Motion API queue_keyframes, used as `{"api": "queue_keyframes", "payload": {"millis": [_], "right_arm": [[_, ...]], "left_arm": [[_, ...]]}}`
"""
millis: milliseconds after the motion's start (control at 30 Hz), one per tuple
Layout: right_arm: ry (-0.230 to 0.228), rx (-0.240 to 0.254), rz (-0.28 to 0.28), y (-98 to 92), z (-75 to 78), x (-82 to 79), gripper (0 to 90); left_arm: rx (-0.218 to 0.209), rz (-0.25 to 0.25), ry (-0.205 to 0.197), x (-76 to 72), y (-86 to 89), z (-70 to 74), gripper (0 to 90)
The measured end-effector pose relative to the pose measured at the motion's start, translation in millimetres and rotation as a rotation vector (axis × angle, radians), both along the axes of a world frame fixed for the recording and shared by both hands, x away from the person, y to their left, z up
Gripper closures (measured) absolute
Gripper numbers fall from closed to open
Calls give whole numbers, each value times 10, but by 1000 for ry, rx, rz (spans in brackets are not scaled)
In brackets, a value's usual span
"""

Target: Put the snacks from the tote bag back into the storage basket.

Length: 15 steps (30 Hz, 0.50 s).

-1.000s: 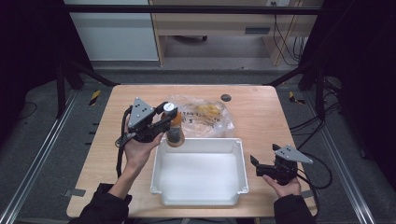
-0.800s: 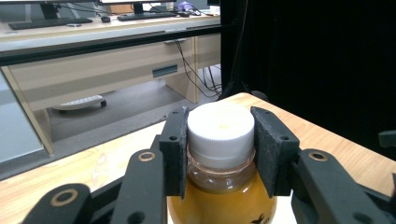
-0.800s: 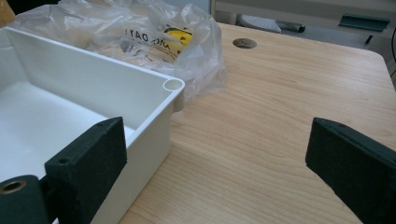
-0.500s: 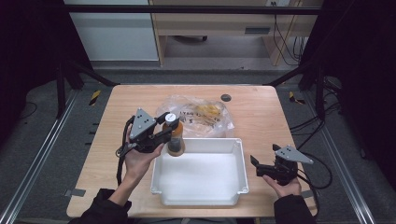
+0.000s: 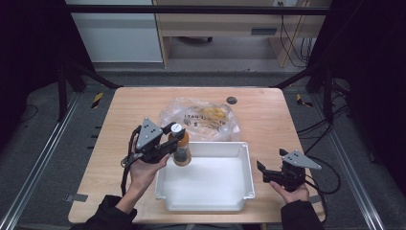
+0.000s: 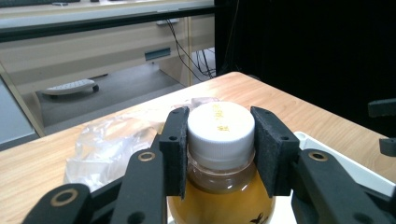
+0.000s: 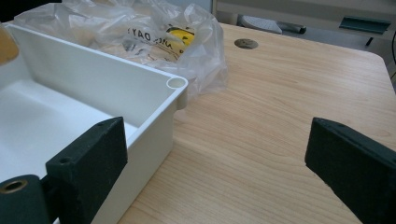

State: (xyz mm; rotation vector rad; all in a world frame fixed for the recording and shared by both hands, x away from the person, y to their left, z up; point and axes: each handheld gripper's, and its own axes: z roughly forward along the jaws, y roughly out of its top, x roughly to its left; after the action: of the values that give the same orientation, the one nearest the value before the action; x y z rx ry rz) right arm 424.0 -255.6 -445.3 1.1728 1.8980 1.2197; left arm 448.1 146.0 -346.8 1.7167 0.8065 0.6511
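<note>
A small bottle (image 5: 181, 148) of amber liquid with a white cap (image 6: 220, 127) hangs upright over the far left corner of the white tray (image 5: 246, 165). My left gripper (image 5: 173, 138) is shut on it, the black pads (image 6: 174, 149) pressed against the cap and neck from both sides. My right gripper (image 5: 261, 171) rests open at the tray's right side, its jaws wide apart with bare table between them; one pad (image 7: 91, 161) stands just beside the tray's near corner (image 7: 176, 84).
A crumpled clear plastic bag (image 5: 203, 117) with yellow-printed packets inside lies behind the tray (image 7: 116, 88). A small dark round grommet (image 5: 231, 100) sits near the table's far edge. Bare wooden table (image 7: 261, 121) stretches to the right of the tray.
The left gripper has carried the bottle toward me and downward, from in front of the bag to over the tray's far left corner. The right gripper has stayed still.
</note>
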Motion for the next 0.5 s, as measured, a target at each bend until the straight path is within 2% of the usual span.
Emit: {"api": "queue_keyframes", "payload": {"millis": [200,500], "right_arm": [[3,-5,3,3,-4,-3,61],[4,-5,4,6,-6,-5,61]], "left_arm": [[26,-14,20,-33,-37,-88,592],[52,-9,41,-45,-20,-198,592]]}}
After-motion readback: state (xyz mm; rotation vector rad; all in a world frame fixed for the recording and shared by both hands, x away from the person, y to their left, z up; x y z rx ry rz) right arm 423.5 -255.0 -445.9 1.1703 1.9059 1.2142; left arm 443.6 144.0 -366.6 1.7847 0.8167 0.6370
